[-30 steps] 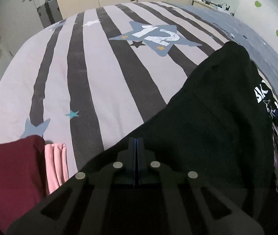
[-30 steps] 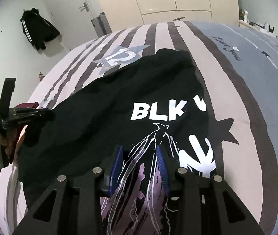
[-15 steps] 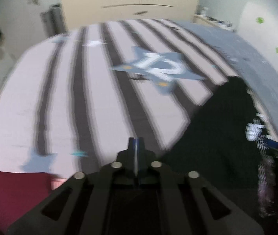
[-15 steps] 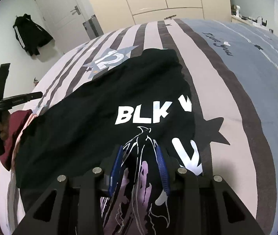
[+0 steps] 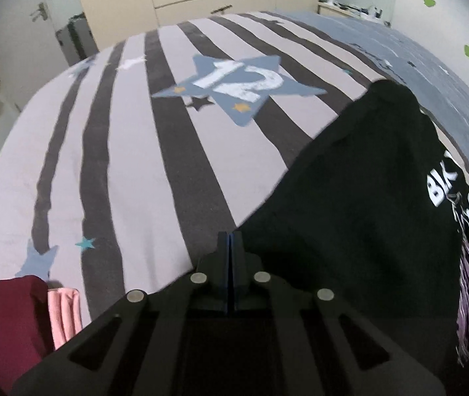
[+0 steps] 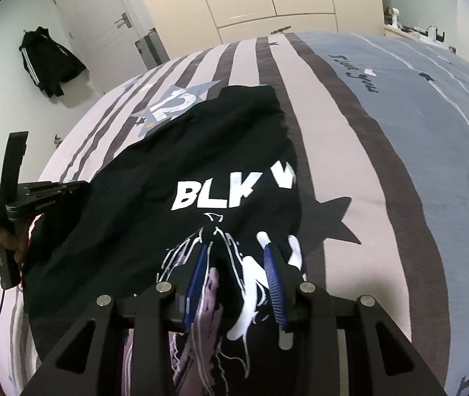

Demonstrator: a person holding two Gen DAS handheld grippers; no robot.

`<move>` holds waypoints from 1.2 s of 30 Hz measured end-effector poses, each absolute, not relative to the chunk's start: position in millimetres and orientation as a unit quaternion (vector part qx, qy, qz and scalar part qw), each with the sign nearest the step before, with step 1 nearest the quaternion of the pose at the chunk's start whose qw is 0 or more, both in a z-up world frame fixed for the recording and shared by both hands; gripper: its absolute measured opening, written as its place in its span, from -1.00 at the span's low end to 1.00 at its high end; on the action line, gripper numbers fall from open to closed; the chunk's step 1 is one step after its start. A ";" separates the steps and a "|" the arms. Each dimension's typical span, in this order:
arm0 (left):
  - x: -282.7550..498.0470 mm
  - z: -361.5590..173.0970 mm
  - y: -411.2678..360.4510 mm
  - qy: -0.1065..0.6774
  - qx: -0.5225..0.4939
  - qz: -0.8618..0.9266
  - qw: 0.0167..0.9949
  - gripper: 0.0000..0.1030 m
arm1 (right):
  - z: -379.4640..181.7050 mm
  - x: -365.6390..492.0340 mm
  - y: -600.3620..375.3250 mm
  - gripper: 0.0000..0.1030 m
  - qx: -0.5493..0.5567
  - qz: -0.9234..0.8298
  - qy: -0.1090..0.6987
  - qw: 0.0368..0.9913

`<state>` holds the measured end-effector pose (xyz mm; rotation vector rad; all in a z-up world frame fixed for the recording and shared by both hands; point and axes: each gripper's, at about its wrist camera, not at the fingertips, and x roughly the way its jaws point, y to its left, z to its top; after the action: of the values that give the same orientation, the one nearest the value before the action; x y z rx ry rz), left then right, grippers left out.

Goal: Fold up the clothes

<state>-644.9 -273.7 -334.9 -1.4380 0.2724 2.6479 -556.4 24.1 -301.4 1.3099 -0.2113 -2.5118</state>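
Black graphic T-shirt point(image 6: 201, 161) is lying half-draped on the striped bed point(image 5: 128, 165), far end resting on the cover near the blue "12" star point(image 5: 237, 85), near end lifted between the 2 grippers. Right gripper point(image 6: 236, 257) is clamping a bunched fold of the printed front, blue pads apart only by the cloth thickness. Left gripper point(image 5: 230, 257) is showing jaws pressed fully together; the black edge is lying just beside its tips, and whether any cloth is actually pinched I cannot tell from either view.

Risks: if the left side is holding nothing or just a thread of hem, that corner is going to drop when the shirt gets raised, leaving a skewed fold. Right grip is on a wad, not a flat edge, so creases are likely getting locked into the print. Thin jersey is sagging in the middle and could double under itself. The maroon garment point(image 5: 0, 323) and pink garment point(image 5: 64, 316) are sitting near the left gripper, so a sweep that way could drag them out of shape.
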 end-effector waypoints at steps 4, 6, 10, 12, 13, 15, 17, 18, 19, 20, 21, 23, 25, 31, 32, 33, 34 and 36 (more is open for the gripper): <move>-658.8 -329.6 -275.5 0.104 -0.467 0.877 0.036 -1.00 | -302.6 -556.4 27.8 -0.37 0.457 -0.874 -0.074 0.149; -667.7 -326.8 -278.1 0.104 -0.466 0.878 0.028 -1.00 | -302.3 -557.3 29.3 -0.37 0.456 -0.874 -0.073 0.149; -679.3 -329.3 -276.8 0.109 -0.474 0.873 0.032 -1.00 | -303.9 -559.3 32.3 -0.37 0.458 -0.874 -0.075 0.147; -678.3 -328.8 -280.6 0.095 -0.481 0.871 0.028 -0.99 | -307.6 -560.1 32.6 -0.37 0.464 -0.870 -0.074 0.149; -674.8 -322.5 -286.9 0.071 -0.477 0.876 0.024 -0.98 | -309.9 -560.3 32.6 -0.37 0.467 -0.868 -0.073 0.149; -666.6 -309.3 -298.7 0.029 -0.466 0.884 0.013 -0.87 | -313.1 -560.2 32.1 -0.37 0.472 -0.866 -0.068 0.149; -645.1 -291.4 -309.3 0.018 -0.443 0.896 -0.003 -0.65 | -313.9 -560.4 31.8 -0.36 0.473 -0.866 -0.066 0.150; -632.9 -283.5 -314.8 0.016 -0.434 0.901 -0.011 -0.54 | -314.3 -560.4 31.7 -0.37 0.473 -0.866 -0.065 0.150; -619.6 -279.0 -321.0 0.013 -0.432 0.902 -0.017 -0.44 | -314.7 -560.5 31.6 -0.37 0.474 -0.866 -0.063 0.150; -603.8 -276.3 -328.1 0.004 -0.434 0.901 -0.023 -0.38 | -315.1 -560.6 31.5 -0.37 0.474 -0.865 -0.062 0.151; -588.1 -273.6 -335.3 -0.005 -0.436 0.899 -0.029 -0.23 | -315.5 -560.7 31.4 -0.37 0.474 -0.865 -0.061 0.151; -554.7 -276.0 -348.7 -0.028 -0.449 0.892 -0.042 -0.11 | -316.3 -560.8 31.2 -0.37 0.475 -0.865 -0.058 0.152; -524.5 -287.5 -357.1 -0.044 -0.470 0.880 -0.052 -0.10 | -317.0 -560.8 30.2 -0.36 0.476 -0.865 -0.054 0.151; -470.1 -322.7 -372.2 -0.100 -0.507 0.854 -0.059 -0.10 | -316.6 -559.1 27.8 -0.36 0.478 -0.865 -0.047 0.146; -469.0 -324.2 -372.6 -0.103 -0.502 0.857 -0.058 -0.10 | -315.4 -559.0 27.5 -0.36 0.479 -0.865 -0.047 0.146; -469.6 -324.5 -372.7 -0.104 -0.496 0.860 -0.056 -0.10 | -314.1 -558.5 27.1 -0.36 0.477 -0.865 -0.044 0.146; -472.7 -323.0 -372.3 -0.104 -0.487 0.865 -0.053 -0.10 | -313.6 -557.3 25.9 -0.36 0.477 -0.865 -0.042 0.147; -478.7 -319.9 -371.4 -0.103 -0.471 0.875 -0.045 -0.10 | -312.6 -554.8 23.7 -0.36 0.476 -0.866 -0.036 0.150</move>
<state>-478.7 -371.4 -319.9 -1.5225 -0.3346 2.8309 -554.8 23.7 -312.6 1.3679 -0.1035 -2.4881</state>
